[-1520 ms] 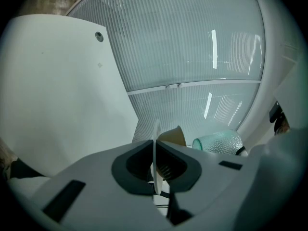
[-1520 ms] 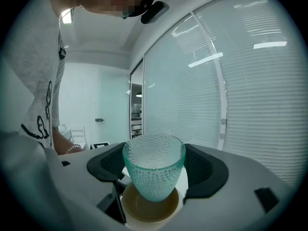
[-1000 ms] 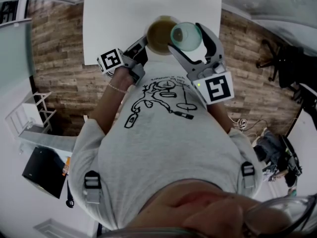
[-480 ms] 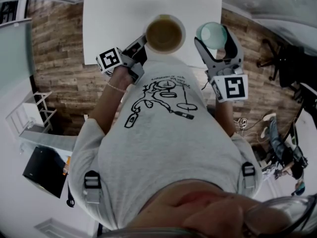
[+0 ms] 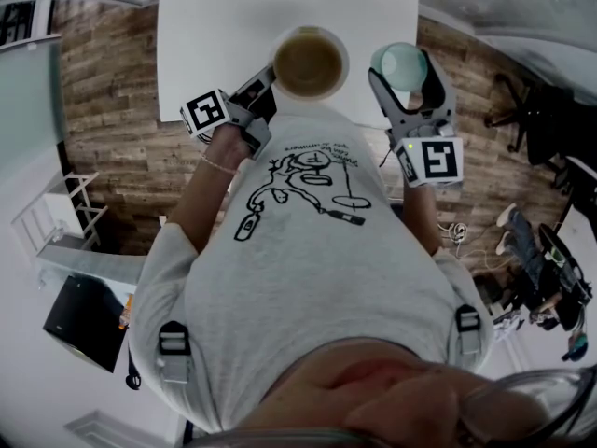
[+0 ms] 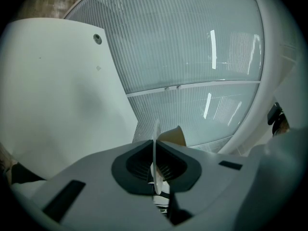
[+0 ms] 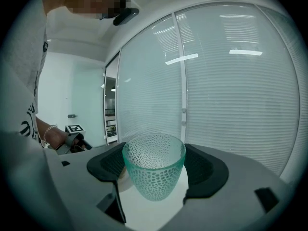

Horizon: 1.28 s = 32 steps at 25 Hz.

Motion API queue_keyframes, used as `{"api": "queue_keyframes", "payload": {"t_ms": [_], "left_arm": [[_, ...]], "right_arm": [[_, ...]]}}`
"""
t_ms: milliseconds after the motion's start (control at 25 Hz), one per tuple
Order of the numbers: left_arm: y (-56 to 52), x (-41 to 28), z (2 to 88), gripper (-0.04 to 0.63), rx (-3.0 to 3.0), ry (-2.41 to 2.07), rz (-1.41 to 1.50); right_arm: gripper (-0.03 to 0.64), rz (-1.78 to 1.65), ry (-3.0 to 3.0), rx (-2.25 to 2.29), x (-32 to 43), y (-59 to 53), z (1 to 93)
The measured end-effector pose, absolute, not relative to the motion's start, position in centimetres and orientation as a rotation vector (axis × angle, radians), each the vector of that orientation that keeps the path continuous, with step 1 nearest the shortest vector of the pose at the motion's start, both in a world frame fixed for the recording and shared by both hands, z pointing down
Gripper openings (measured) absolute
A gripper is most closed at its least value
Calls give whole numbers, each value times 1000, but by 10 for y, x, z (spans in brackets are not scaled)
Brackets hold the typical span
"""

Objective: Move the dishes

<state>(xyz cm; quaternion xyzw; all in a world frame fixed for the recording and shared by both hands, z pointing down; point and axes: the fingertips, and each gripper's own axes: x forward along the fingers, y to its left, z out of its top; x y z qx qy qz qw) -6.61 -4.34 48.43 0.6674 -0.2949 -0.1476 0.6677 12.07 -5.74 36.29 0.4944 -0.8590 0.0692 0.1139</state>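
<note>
Seen from the head view, a brown bowl with a pale rim hangs over the near edge of the white table. My left gripper is shut on the bowl's left rim. In the left gripper view that rim stands edge-on, pinched between the jaws of the left gripper. To the right of the bowl and apart from it is a teal dotted glass cup. My right gripper is shut on it. The right gripper view shows the cup upright between both pads of the right gripper.
Wooden floor lies on both sides of the table. A dark chair stands at the right, a white rack and a black box at the left. A ribbed glass wall rises behind the table.
My right gripper carried the cup from over the bowl's right edge out to the right; it has barely moved in the last half second. The left gripper and bowl stayed put.
</note>
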Motion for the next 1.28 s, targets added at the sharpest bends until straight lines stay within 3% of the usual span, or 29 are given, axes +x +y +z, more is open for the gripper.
{"api": "queue_keyframes", "payload": {"t_ms": [1280], "left_arm": [[-37, -68, 484, 12, 1501, -667, -335]], "right_arm": [[380, 373, -2308, 1463, 166, -47, 615]]}}
